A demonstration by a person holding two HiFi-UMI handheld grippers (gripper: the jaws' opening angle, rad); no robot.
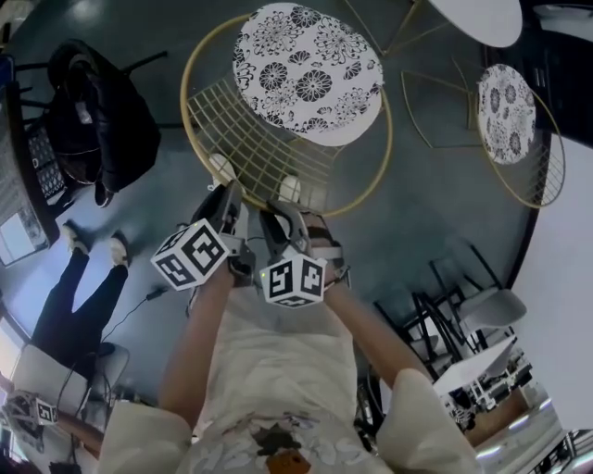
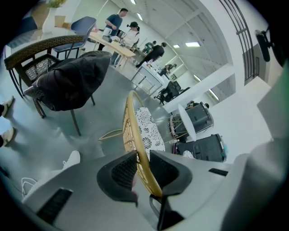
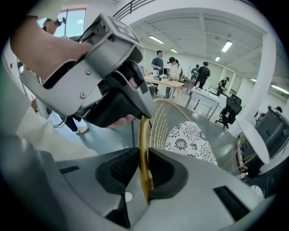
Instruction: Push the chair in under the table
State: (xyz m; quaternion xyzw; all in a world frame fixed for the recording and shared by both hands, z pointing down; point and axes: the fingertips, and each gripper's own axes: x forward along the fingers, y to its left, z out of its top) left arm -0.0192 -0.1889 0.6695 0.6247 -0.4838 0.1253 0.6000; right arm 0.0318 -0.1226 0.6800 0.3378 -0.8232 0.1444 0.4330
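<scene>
The chair (image 1: 255, 139) is thin metal tube and wire with a glossy brass-gold finish that catches bright highlights along the rim. Its seat cushion (image 1: 306, 69) is matt cloth printed with black flowers on white. The left gripper (image 2: 142, 155) and right gripper (image 3: 143, 155) have smooth, matt grey plastic shells, and their pads (image 2: 123, 171) look black, rubbery and finely ribbed. The floor (image 1: 417, 213) is smooth grey with a soft sheen. A jacket (image 2: 72, 81) is dull dark cloth, and the table (image 1: 477, 17) top is smooth white.
</scene>
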